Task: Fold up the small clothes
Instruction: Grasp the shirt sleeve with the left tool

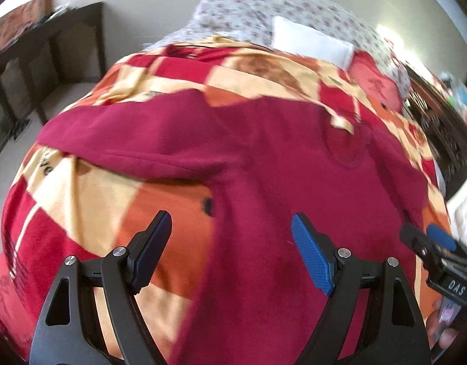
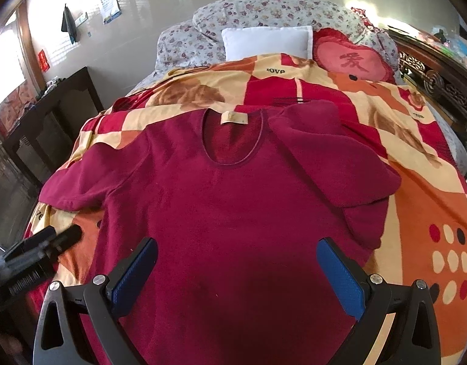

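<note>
Both tongs, left gripper [image 1: 230,243] and right gripper [image 2: 236,270], hung released and empty over the maroon top's [image 2: 233,188] lower half, likely positioning to grasp its hem for folding.

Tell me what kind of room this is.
Most likely a home bedroom: a bed with a patterned blanket, a white pillow against floral bedding, and a dark red sweater laid out.

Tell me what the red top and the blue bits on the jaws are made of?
The red top looks like soft, fuzzy fleece or knit: matte, with no shine. The blue pads look like grippy rubber or plastic, given their tiny bumpy texture; which one is hard to tell.
</note>
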Motion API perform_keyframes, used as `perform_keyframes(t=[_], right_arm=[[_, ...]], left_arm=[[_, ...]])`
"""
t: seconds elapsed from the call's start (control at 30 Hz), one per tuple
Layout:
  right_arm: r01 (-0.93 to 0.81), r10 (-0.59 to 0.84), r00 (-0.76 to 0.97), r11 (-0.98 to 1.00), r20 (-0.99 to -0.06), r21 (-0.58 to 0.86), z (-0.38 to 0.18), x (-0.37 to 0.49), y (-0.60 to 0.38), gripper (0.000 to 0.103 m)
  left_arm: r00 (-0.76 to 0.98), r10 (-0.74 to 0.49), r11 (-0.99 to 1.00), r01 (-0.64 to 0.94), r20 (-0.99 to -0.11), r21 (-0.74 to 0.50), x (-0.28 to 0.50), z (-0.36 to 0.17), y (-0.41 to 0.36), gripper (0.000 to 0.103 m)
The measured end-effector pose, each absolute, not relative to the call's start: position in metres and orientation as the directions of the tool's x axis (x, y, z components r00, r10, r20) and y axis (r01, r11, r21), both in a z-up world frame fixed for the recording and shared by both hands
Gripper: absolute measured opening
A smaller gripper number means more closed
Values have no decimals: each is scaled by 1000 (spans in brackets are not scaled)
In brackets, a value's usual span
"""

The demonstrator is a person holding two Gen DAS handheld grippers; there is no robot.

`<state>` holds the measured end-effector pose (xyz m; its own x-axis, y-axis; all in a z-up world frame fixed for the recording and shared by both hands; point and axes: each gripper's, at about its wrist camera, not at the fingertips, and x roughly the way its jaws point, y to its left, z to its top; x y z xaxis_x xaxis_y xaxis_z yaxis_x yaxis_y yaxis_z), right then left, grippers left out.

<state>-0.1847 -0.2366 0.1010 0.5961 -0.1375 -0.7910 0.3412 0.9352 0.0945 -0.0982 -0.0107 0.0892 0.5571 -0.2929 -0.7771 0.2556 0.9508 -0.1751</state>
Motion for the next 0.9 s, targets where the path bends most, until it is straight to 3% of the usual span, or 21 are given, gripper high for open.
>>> perform_keyframes(t=[0.3, 0.5, 0.9], right_arm=[[312, -107, 590, 944, -800, 104, 95, -164, -226, 103], [288, -80, 575, 951, -814, 110, 86, -149, -217, 103], [243, -27, 539, 962, -842, 125, 67, -115, -203, 103]], left_arm=[[592, -222, 963, 10, -775, -269, -46, 89, 87, 81], [599, -237, 891, -179, -765, -417, -5, 71, 153, 81], [598, -232, 773, -366, -767, -518, 57, 36, 211, 81]])
